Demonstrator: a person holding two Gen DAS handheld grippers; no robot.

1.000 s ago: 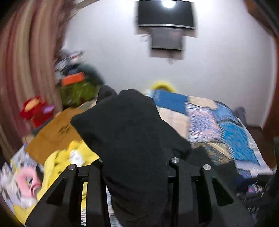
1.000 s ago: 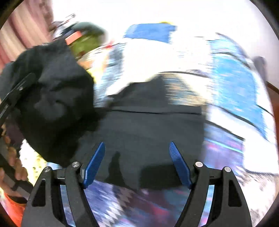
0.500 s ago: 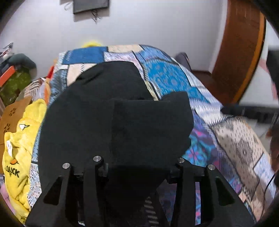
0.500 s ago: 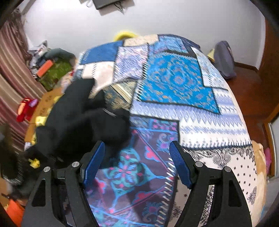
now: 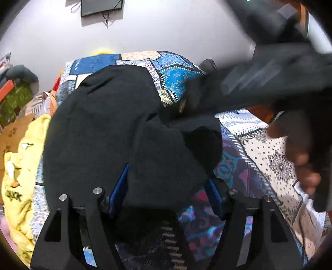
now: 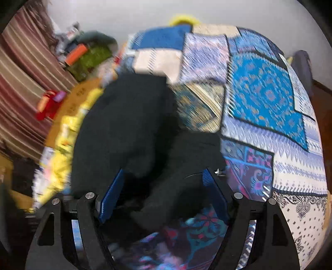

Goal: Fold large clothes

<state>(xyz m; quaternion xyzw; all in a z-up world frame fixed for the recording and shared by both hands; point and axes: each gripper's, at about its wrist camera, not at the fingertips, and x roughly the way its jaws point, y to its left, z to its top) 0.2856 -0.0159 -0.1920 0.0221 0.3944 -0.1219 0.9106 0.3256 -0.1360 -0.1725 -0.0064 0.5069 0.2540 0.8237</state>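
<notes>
A large black garment [image 5: 108, 128] lies bunched on the patchwork bedspread [image 5: 259, 149]; it also shows in the right wrist view [image 6: 128, 133]. My left gripper [image 5: 166, 182] is open, its blue pads either side of a fold of the black cloth that lies between them. My right gripper [image 6: 164, 191] is open just above the garment's near right part. In the left wrist view the other gripper and the hand holding it [image 5: 298, 153] reach in from the right, blurred.
A yellow garment [image 5: 18, 178] lies at the bed's left edge. A cluttered pile with a green bag [image 6: 91, 58] and a striped curtain [image 6: 22, 83] stand left. A wall screen [image 5: 99, 7] hangs behind the bed. Bare bedspread [image 6: 269, 99] stretches right.
My left gripper has opened and let go of the black garment, which now lies on the bed. My right gripper has swung left and down over the garment.
</notes>
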